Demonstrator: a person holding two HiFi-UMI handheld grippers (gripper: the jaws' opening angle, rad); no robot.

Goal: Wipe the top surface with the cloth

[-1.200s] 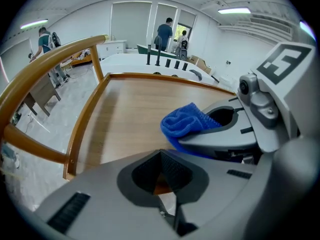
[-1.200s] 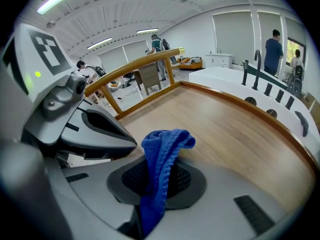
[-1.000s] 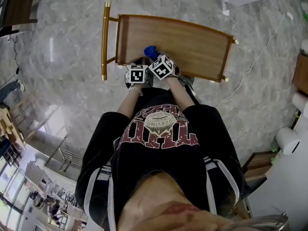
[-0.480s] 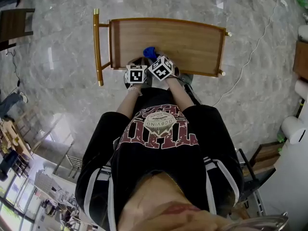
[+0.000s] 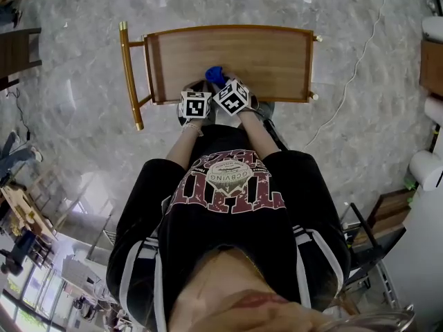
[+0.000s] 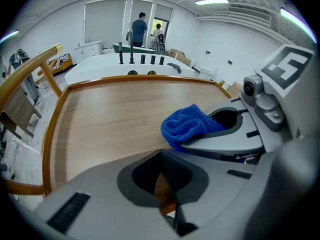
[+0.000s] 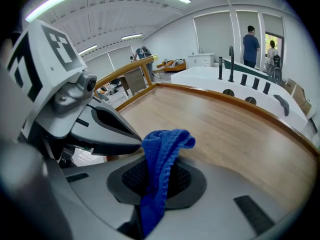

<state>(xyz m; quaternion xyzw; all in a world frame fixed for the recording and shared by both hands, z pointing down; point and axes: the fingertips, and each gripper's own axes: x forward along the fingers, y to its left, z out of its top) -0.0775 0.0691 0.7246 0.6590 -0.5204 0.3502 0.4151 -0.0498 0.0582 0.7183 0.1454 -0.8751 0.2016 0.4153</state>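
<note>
The right tongs (image 7: pixel 157 176) are closed tight on a blue towelling cloth (image 7: pixel 162 149), pinching it at its middle so that a folded bunch sticks out past the tips toward the far side, a hold that seems meant to let this free end drag across the wood. The cloth sits over the near edge of the rectangular wooden worktop with a raised rim (image 5: pixel 263 54), slightly left of its middle; whether it touches the wood I cannot tell. The left tongs (image 6: pixel 161 176) are drawn together with nothing between them, just beside the right pair on its left, probably only waiting. The rim makes the worktop a shallow tray, and nothing shows inside it except the cloth's end. A gold-coloured tubular handle (image 5: pixel 129 75) stands at its left end.
</note>
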